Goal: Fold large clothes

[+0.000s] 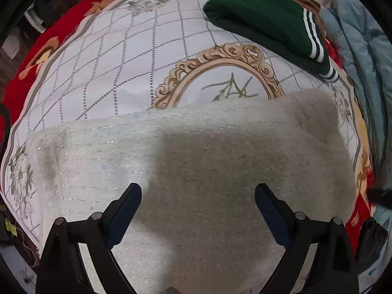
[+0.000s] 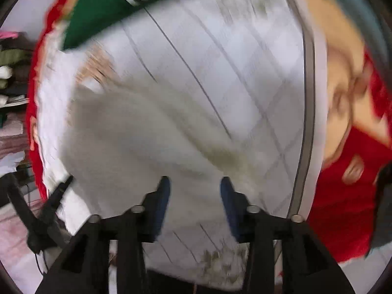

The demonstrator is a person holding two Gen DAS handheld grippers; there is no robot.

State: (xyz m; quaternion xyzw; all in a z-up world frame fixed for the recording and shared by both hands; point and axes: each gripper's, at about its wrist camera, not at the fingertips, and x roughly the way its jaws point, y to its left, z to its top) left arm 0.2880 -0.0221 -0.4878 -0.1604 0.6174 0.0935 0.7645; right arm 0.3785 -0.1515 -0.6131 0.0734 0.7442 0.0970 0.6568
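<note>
The left tool [image 1: 198,196] is hanging released, jaws wide, over the cream knit garment [image 1: 186,152], which is lying flattened low on the bed [image 1: 103,68]; a folded green garment [image 1: 259,19] is sitting at one o'clock, seemingly finished. The right tool [image 2: 195,191] is hovering part-open, grasping nothing. No writing is showing.
</note>
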